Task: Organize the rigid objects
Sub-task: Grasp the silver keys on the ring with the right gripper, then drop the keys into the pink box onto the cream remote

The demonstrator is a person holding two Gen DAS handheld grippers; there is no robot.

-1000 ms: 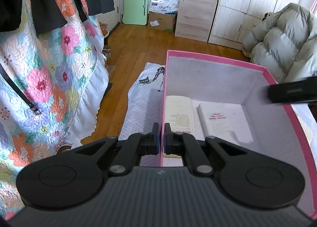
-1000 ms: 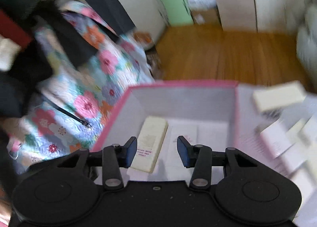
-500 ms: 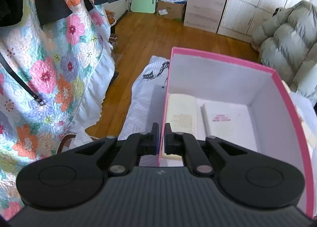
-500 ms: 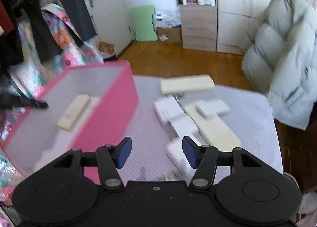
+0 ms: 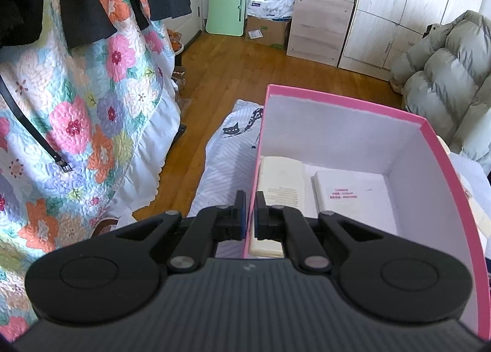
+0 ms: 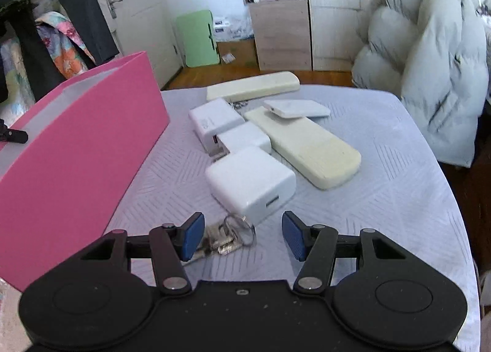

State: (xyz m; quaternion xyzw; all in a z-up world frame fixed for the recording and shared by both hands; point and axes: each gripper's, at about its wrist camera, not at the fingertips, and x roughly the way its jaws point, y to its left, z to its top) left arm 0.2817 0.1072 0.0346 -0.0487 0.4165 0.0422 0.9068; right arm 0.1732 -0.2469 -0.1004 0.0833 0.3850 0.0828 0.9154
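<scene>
My left gripper is shut on the left wall of the pink box. Inside the box lie a cream remote and a white flat pack. In the right wrist view the pink box stands at the left on the table. My right gripper is open and empty, just above a key ring. Ahead of it lie three white chargers, two cream remotes and a flat white pad.
The table has a pale patterned cloth. A grey puffy coat hangs at the right edge. A floral quilt hangs at the left of the box. Wooden floor, cabinets and a green board lie behind.
My right gripper has swung from over the box to the right and now faces the loose items on the table. My left gripper keeps its hold on the box wall.
</scene>
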